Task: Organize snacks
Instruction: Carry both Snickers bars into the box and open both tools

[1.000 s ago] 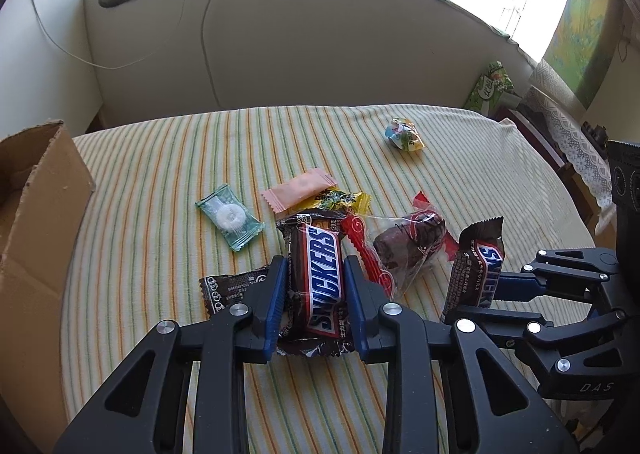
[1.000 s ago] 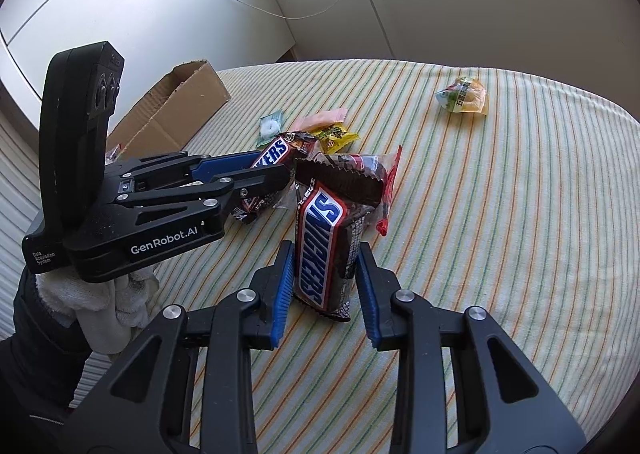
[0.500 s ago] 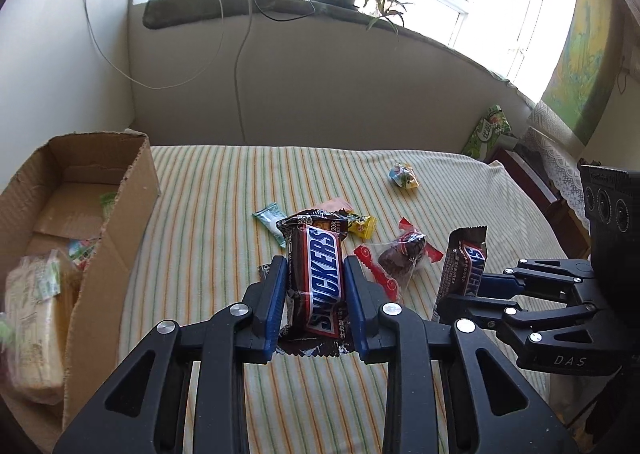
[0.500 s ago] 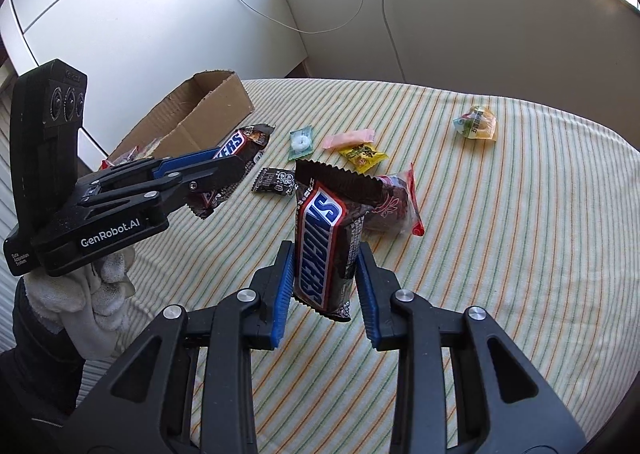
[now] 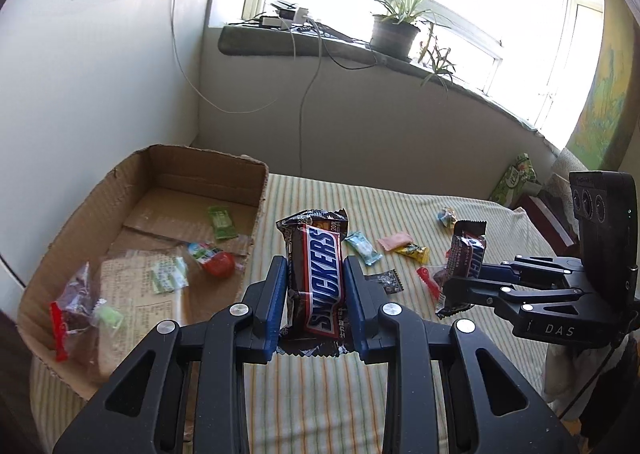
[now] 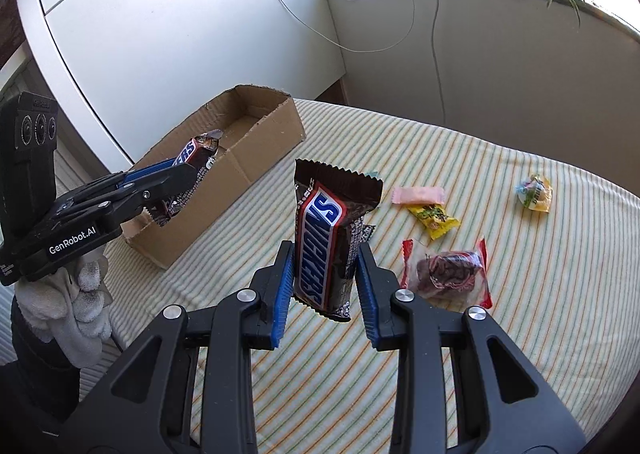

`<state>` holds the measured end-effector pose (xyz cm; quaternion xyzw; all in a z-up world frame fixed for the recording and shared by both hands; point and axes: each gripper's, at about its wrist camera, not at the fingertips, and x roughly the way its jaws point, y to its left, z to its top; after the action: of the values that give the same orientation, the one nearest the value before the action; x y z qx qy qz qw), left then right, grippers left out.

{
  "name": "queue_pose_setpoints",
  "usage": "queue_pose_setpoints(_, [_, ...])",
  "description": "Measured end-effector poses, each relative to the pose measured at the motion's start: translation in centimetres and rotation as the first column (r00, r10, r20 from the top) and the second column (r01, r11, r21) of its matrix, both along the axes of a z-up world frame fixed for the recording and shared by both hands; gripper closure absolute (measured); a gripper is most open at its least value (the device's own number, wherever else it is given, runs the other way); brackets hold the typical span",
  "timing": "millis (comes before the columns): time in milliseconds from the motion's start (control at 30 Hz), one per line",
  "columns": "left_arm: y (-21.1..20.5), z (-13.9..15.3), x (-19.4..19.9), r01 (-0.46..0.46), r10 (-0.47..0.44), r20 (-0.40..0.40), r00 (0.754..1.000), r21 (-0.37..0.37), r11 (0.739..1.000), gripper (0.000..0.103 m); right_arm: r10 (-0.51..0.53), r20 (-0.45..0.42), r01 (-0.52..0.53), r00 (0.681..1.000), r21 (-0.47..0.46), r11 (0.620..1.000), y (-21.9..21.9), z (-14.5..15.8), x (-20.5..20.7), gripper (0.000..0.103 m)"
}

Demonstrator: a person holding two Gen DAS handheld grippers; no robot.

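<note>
My left gripper (image 5: 314, 268) is shut on a Snickers bar (image 5: 318, 274) and holds it in the air beside the right wall of the open cardboard box (image 5: 262, 189). In the right wrist view that gripper (image 6: 176, 173) and its bar (image 6: 192, 157) are over the box (image 6: 256, 149). My right gripper (image 6: 324, 254) is shut on a second Snickers bar (image 6: 324, 238), lifted above the striped cloth; it also shows in the left wrist view (image 5: 460, 278). The box holds several wrapped snacks (image 5: 216, 264).
Loose snacks lie on the striped tablecloth (image 6: 520, 314): a pink packet (image 6: 418, 195), a yellow packet (image 6: 434, 217), a red-edged clear bag with a dark sweet (image 6: 450, 272), a colourful candy (image 6: 534, 191), a green mint packet (image 5: 362, 248), a small black packet (image 5: 388, 280). Walls stand behind.
Both grippers have risen with their Snickers bars. My left gripper has swung left, bringing the box and its contents into full view.
</note>
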<state>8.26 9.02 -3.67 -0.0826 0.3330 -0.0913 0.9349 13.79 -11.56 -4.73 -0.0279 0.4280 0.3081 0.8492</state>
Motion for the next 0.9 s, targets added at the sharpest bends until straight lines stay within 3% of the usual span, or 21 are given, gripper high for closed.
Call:
queue_pose_setpoints(500, [6.8,1.0,0.5,-0.14,0.139,0.035,0.99,0.022,0.99,0.076,0.128,0.053,-0.127,0.99,-0.021,0.992,8.5,2.1,2.1,0.072])
queue_pose_setpoints(900, [8.9,1.1,1.8,-0.175,0.173,0.037,0.984,0.048,0.983,0.076,0.202,0.057,-0.2,0.978,-0.036,0.979,14.4,2.1,4.3,0.072])
